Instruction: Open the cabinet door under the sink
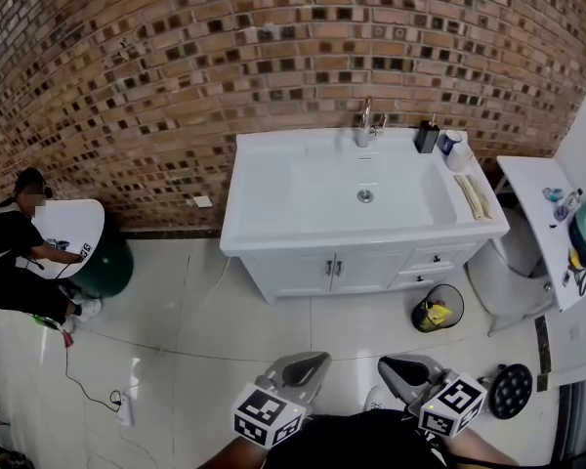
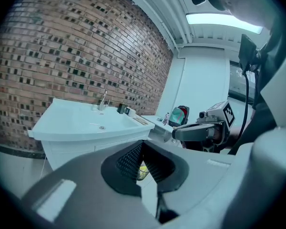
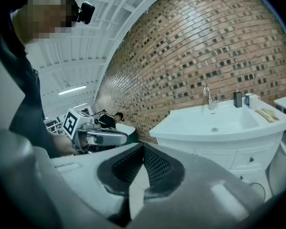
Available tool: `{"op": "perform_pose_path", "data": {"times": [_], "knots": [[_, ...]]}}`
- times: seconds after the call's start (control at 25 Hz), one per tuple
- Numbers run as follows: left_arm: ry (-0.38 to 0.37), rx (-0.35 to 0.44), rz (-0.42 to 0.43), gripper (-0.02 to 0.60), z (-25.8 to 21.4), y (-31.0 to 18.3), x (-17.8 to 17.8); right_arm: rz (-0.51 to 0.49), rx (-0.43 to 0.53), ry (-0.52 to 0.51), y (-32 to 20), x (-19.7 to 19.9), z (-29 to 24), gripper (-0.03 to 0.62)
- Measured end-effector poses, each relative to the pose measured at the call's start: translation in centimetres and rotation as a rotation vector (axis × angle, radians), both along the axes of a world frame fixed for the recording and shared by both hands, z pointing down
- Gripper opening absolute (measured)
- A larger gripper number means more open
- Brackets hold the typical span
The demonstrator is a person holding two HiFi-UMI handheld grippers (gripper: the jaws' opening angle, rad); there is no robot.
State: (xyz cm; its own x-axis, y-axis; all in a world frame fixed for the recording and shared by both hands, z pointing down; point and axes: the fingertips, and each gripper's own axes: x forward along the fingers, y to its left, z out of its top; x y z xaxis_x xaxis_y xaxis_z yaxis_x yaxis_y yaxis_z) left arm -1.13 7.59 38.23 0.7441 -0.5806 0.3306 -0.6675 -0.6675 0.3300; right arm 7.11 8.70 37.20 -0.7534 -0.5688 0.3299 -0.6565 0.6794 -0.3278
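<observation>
- A brick wall (image 1: 156, 57) is seen right across the back, with a white tiled floor (image 1: 205, 340) below it.
- A white sink (image 1: 264, 147) unit is set against that wall. The cabinet door (image 1: 301, 274) under it is shut, and both grippers are held well apart from it, low in the head view.
- The left gripper (image 1: 308, 363) and right gripper (image 1: 402, 367) are each seen with jaws pressed together — nothing pinched.
- A side table (image 1: 537, 203) at the right is cut off by the edge; the bits on it can't really be made out.
- A person (image 1: 10, 252) crouched at far left is partly cut off too.
- A small waste bin (image 1: 437, 311) is parked just beside the unit's right corner.
</observation>
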Motion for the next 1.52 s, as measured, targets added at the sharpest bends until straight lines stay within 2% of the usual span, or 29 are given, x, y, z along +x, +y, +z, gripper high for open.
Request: {"op": "perform_pose_path", "data": {"times": [0.2, 0.52, 0.76, 0.92, 1.16, 1.36, 1.52], "knots": [[0.005, 0.004, 0.007, 0.017, 0.2, -0.1, -2.2, 0.03, -0.003, 0.011, 0.1, -1.5, 0.1, 0.0], [0.021, -0.003, 0.064, 0.017, 0.9, 0.7, -5.9, 0.099, -0.012, 0.007, 0.6, -5.2, 1.0, 0.0], [0.03, -0.044, 0.054, 0.017, 2.3, 0.5, -7.6, 0.082, -0.048, 0.039, 0.8, -6.8, 1.7, 0.0], [0.029, -0.064, 0.042, 0.017, 3.2, -0.8, -7.4, 0.069, -0.069, 0.034, -0.3, -6.8, 2.4, 0.0], [-0.001, -0.06, 0.011, 0.017, 3.5, -4.3, -6.4, 0.031, -0.071, 0.004, -4.9, -6.0, 3.0, 0.0], [-0.04, -0.068, -0.047, 0.017, 4.0, -8.9, -5.6, -0.009, -0.066, -0.011, -10.9, -4.2, 3.0, 0.0], [-0.075, -0.079, -0.103, 0.017, 4.9, -12.9, -4.3, -0.053, -0.115, -0.027, -15.0, -2.5, 5.5, 0.0]]}}
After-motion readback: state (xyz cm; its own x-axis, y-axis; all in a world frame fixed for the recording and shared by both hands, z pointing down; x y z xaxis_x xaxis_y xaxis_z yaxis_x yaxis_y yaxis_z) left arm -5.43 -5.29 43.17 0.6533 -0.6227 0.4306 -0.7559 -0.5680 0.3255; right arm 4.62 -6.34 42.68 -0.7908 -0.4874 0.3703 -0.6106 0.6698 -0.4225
